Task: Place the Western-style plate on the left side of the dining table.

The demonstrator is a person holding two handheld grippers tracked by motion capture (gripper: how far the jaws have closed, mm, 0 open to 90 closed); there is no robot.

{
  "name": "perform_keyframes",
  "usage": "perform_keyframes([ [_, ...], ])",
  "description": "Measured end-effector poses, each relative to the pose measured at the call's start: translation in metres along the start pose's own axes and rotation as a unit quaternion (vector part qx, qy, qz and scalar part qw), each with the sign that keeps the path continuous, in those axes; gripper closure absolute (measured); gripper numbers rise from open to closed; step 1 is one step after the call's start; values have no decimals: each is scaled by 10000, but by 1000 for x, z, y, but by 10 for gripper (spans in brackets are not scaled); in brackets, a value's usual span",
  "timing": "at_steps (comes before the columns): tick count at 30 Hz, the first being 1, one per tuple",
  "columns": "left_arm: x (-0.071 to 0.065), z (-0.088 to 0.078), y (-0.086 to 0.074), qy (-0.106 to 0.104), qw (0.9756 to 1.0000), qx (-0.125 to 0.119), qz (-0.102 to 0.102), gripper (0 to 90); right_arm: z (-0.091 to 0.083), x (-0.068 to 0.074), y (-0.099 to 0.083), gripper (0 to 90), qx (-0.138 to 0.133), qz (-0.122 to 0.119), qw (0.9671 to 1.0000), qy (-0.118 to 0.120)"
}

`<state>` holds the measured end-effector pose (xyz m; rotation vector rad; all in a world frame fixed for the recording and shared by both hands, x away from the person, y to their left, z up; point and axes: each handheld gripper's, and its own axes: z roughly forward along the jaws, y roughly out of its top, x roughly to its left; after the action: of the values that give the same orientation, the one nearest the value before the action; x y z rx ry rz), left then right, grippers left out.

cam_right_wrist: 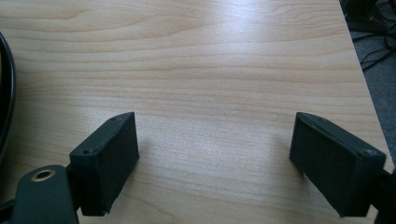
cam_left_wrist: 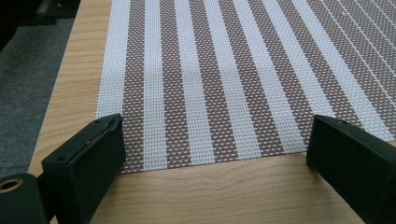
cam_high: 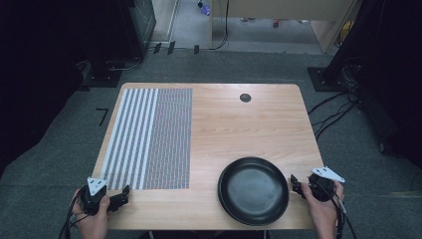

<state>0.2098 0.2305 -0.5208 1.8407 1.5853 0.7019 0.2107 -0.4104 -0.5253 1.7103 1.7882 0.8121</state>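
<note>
The table (cam_high: 239,124) had bare wood across its middle and far right. The striped placemat (cam_high: 149,137) covered the left part, its near edge short of the table's near edge. The left gripper (cam_high: 122,195) hovered just near of that edge, jaws apart and holding nothing. The black plate (cam_high: 254,190) lay near-right; the right gripper (cam_high: 295,184) sat just right of its rim, jaws apart over bare wood.

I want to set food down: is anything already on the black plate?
Nothing lies on the black plate; its dark inner surface is bare. It rests directly on the wooden table, and the tabletop beneath it is covered, so that cannot be checked.
</note>
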Motion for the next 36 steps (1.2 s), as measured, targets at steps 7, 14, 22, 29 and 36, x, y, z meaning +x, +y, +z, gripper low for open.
perform_keyframes([
  [7,0,-1,-1,-25,10000,-27,-29,45,0,0,0,146,0,-7,10000,5],
  [14,2,-3,0,-72,9998,-111,-166,45,0,0,0,144,2,-6,10000,8],
  [22,1,-8,3,-51,9996,-219,-171,45,0,0,0,143,5,-3,10000,8],
  [29,-3,-11,10,-89,9993,-320,-166,45,0,0,0,142,6,-4,10000,8],
  [36,-17,-12,22,-396,9986,-328,-95,45,1,0,0,136,10,-28,10000,24],
])
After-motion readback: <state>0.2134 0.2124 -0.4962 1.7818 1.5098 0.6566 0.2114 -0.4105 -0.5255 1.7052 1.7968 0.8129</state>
